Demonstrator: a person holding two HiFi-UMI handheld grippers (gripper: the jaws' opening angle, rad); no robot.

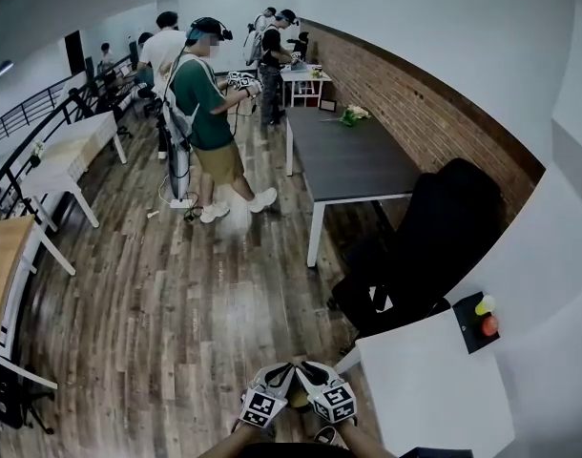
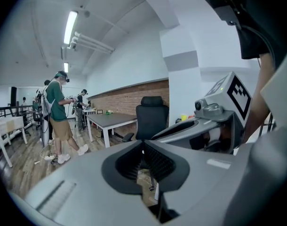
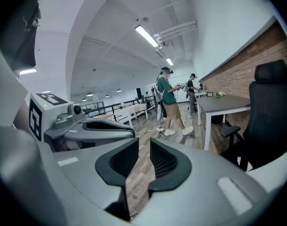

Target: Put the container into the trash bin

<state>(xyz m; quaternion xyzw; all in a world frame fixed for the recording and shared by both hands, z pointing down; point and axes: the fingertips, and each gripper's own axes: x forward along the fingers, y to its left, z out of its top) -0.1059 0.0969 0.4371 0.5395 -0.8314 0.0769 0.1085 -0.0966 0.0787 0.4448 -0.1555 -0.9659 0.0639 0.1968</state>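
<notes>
**A:** What are the jaws of the left gripper (image 2: 143,145) doing?

**B:** They are pressing together at the tips, closed and gripping nothing. Only wooden floor (image 2: 21,168) is showing beneath them.

**A:** And the right gripper (image 3: 143,149)?

**B:** Its jaws are standing slightly apart, open. A narrow strip of floor is showing through the gap, and they are holding nothing.

**A:** How are the two sitting relative to each other?

**B:** The person is holding them side by side, close together, low in the head view. Each one's marker cube is showing in the other's camera.

**A:** What is surrounding them?

**B:** A white desk (image 1: 434,389) is sitting just to the right. It is carrying a small black board (image 1: 467,327) with a yellow piece (image 1: 484,304) and an orange piece (image 1: 489,325) on it. A black office chair (image 1: 444,237) is standing between that desk and a dark grey desk (image 1: 353,160), which is running along the brick wall (image 1: 415,93).

**A:** Where is the container?

**B:** I cannot tell; I am not making out the container or the trash bin in any view.

**A:** Anyone else?

**B:** A person in a green shirt (image 1: 207,113) is standing well apart on the floor, holding white devices out in front. More people are standing behind.
</notes>
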